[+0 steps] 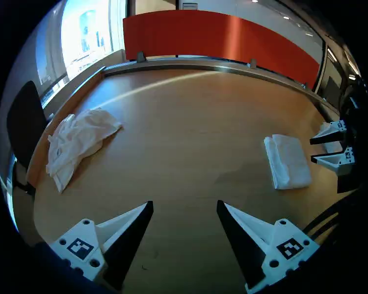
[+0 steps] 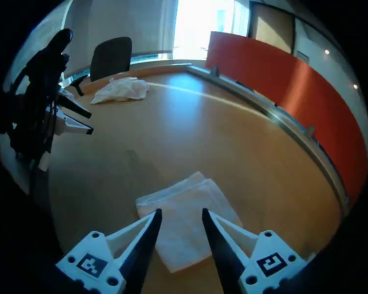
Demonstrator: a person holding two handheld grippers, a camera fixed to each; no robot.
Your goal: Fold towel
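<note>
Two towels lie on the tabletop (image 1: 194, 112), well apart from each other. The folded towel (image 2: 191, 215) is a neat rectangle just ahead of my right claw (image 2: 181, 210), its near end running under the fingertips. That claw is open and grips nothing, and I cannot tell whether it touches the cloth. The crumpled towel (image 1: 78, 137) is a loose heap near the far-left edge, by the chair (image 1: 24, 122).

My left claw (image 1: 184, 202) is open too, empty, hanging over bare wood. From it the crumpled towel lies ahead and well to the left, its long axis slanting from the near-left edge toward the tabletop's middle. The left claw is the nearer of the two to that heap. The right claw sits across the tabletop from it, at the folded towel.

I judge the folded towel done and the heap the next job. That calls for swinging the left claw over first and finding a corner or hem along the slant; the far-right tip looks the cleanest to pinch. The right claw must cross the tabletop to take the opposite end.
</note>
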